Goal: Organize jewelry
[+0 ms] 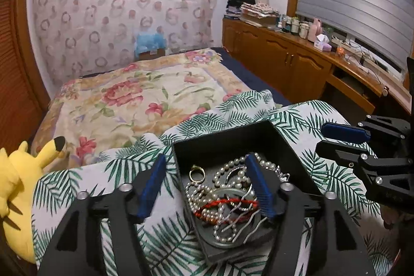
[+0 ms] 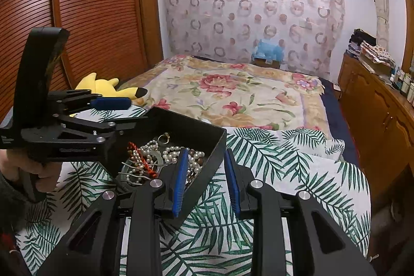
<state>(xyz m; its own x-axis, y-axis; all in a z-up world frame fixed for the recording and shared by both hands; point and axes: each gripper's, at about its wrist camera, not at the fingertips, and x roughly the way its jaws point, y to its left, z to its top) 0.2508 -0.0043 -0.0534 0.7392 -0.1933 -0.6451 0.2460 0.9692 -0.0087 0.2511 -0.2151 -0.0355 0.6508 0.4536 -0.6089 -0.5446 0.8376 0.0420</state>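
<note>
The bed carries a floral blanket, a palm-leaf cover at its near end, a yellow plush toy by one edge, and a black box resting on the cover.

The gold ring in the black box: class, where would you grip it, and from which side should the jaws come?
Grip the gold ring across its band, coming from above. It lies apart from the pearl strands, near the far left corner of the black box, so a descent from above probably avoids the tangle. The walls block a sideways approach. Whether it lies flat or tilted is unclear.
</note>
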